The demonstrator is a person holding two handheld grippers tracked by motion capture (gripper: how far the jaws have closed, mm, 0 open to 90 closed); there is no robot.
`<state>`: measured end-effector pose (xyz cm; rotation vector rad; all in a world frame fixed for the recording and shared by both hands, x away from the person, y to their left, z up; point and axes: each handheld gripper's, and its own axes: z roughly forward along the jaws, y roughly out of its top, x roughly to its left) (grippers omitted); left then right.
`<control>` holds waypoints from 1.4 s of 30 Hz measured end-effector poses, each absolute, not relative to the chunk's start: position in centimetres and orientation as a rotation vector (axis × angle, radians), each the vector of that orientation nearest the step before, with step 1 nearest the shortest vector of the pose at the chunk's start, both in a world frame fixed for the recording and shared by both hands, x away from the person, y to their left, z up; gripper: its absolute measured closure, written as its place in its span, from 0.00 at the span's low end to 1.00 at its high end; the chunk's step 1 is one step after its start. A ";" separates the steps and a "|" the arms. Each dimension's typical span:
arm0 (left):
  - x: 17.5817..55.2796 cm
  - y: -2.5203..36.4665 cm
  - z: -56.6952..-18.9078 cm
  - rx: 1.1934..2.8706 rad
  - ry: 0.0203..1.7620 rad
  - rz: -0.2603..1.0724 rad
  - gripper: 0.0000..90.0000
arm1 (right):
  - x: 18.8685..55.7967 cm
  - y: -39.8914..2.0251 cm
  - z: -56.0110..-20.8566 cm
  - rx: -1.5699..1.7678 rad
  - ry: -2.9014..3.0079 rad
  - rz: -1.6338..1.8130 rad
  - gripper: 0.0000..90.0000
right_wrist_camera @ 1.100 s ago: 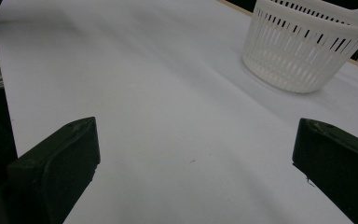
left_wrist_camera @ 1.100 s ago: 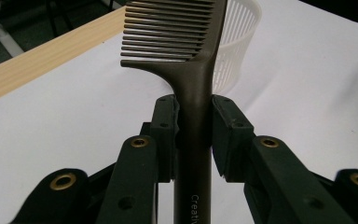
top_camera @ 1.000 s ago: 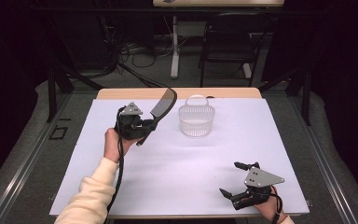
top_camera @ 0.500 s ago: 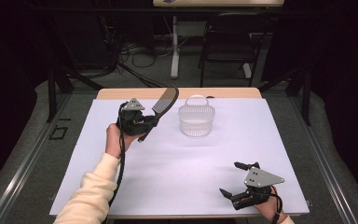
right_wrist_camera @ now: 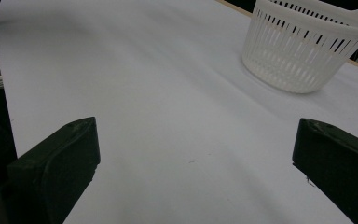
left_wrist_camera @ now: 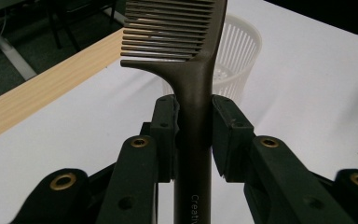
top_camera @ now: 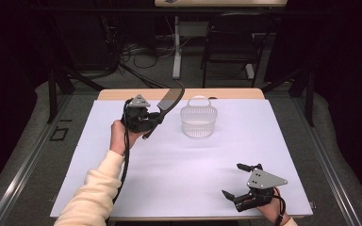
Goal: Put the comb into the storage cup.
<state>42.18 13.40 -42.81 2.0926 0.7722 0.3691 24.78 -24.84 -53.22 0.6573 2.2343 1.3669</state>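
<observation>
A dark comb is held above the white table, its toothed end up and tilted toward the basket. My left gripper is shut on the comb's handle, the pads pressing on both sides of it, with the teeth rising beyond them. A white slotted basket with a handle stands at the back middle of the table, just right of the comb. My right gripper rests near the front right edge, jaws wide apart and nothing between them; its view looks across the table toward the basket.
The white table top lies on a wooden board whose edge shows at the back. Beyond it are a dark floor with cables, a table leg and a chair.
My left gripper with the comb has shifted slightly toward the basket. The right gripper has kept still.
</observation>
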 end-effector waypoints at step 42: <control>44.5 10.5 -41.0 2.105 0.718 0.400 0.80 | 24.8 -24.8 -53.2 0.653 2.234 1.364 0.00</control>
